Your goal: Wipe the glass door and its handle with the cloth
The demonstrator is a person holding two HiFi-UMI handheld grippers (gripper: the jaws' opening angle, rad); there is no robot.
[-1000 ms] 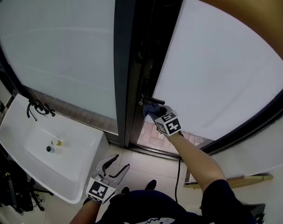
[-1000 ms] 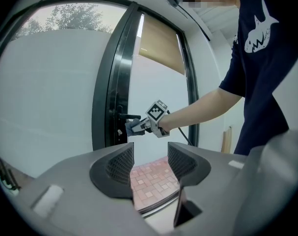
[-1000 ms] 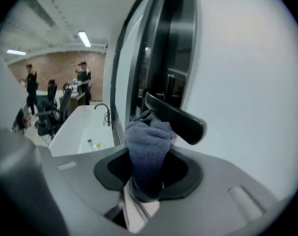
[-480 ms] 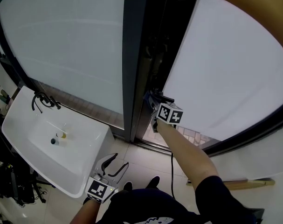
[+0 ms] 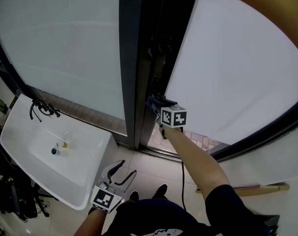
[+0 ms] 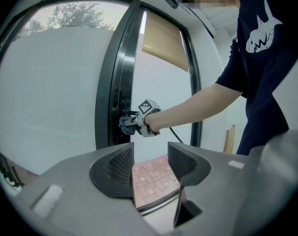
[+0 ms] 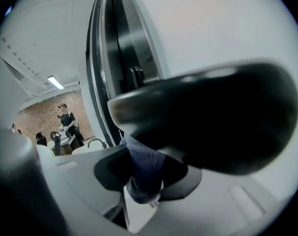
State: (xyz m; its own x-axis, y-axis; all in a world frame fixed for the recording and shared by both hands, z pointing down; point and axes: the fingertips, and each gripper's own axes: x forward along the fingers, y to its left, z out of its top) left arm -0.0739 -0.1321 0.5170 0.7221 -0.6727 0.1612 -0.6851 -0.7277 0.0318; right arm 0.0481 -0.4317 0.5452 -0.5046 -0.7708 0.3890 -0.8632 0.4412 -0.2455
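Note:
The frosted glass door (image 5: 237,73) stands ajar beside its dark frame (image 5: 131,58). My right gripper (image 5: 161,111) is shut on a dark blue cloth (image 5: 155,104) and presses it against the black door handle (image 5: 164,101). In the right gripper view the handle (image 7: 207,122) fills the frame just above the cloth (image 7: 146,168), which is pinched between the jaws of the right gripper (image 7: 146,176). My left gripper (image 5: 120,173) hangs low near my body, open and empty. The left gripper view shows the left gripper (image 6: 149,163) with its jaws apart, and the cloth (image 6: 126,125) on the handle farther off.
A white sink (image 5: 26,132) with a black faucet (image 5: 40,111) is at the lower left. A wooden stick (image 5: 257,187) leans at the lower right, and a cable (image 5: 184,176) hangs under my right arm. Patterned floor tiles (image 5: 161,141) lie beyond the door. A person (image 7: 67,119) stands far behind.
My right gripper has slid the cloth slightly up and to the left along the handle. The left gripper has stayed low and open.

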